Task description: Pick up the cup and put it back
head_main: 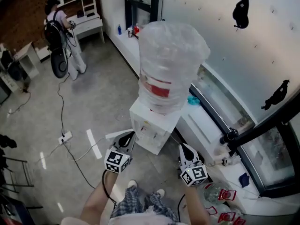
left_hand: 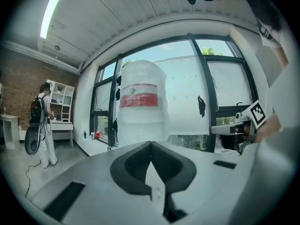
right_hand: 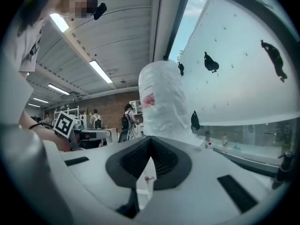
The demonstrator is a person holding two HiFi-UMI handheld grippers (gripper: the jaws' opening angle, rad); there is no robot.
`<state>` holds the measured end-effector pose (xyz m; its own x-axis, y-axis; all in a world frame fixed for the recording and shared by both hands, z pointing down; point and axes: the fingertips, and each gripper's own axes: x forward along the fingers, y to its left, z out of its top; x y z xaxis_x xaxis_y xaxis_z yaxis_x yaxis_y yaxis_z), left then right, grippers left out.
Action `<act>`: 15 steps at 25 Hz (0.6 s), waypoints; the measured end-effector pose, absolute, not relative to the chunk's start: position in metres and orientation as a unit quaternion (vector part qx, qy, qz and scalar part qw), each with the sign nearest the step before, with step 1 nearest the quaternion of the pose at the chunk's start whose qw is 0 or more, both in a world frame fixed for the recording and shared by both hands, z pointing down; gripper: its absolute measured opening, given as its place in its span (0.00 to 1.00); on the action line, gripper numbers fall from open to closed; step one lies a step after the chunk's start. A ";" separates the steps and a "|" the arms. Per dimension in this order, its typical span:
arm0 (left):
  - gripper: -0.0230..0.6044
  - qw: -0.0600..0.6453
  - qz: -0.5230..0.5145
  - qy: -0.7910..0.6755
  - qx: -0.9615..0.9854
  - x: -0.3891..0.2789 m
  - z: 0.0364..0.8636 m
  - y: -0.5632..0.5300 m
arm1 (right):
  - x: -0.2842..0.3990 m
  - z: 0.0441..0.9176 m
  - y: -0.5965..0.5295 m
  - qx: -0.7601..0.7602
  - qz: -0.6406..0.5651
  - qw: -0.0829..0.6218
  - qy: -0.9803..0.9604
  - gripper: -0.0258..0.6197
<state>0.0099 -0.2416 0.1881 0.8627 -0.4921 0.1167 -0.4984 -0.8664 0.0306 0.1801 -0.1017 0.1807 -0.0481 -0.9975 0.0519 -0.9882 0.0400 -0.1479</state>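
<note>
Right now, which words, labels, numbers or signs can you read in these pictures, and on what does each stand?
No word is readable.
The red label on the water bottle: print too blurred.
The left gripper and right gripper: square markers on the cubes, patterns only, no letters.
The person's shirt: print too blurred.

No wording is legible; the print on the water bottle's [head_main: 174, 46] red label [head_main: 157, 86] is too blurred.

Bottle [head_main: 171, 64] clear crinkly plastic, dispenser [head_main: 152, 128] smooth white, left hand-held gripper [left_hand: 150, 145] matt grey w/ ribbed pads [left_hand: 136, 163].
</note>
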 end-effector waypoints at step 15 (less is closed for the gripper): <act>0.08 0.014 0.004 -0.274 0.962 0.009 0.147 -0.223 | 0.195 0.142 -0.083 -0.725 -0.025 0.058 0.686 0.07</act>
<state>0.0094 -0.2229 0.1475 0.8500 -0.5265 0.0157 -0.5268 -0.8496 0.0256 0.1949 -0.0829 0.1422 0.0580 -0.9974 -0.0426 -0.9916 -0.0526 -0.1180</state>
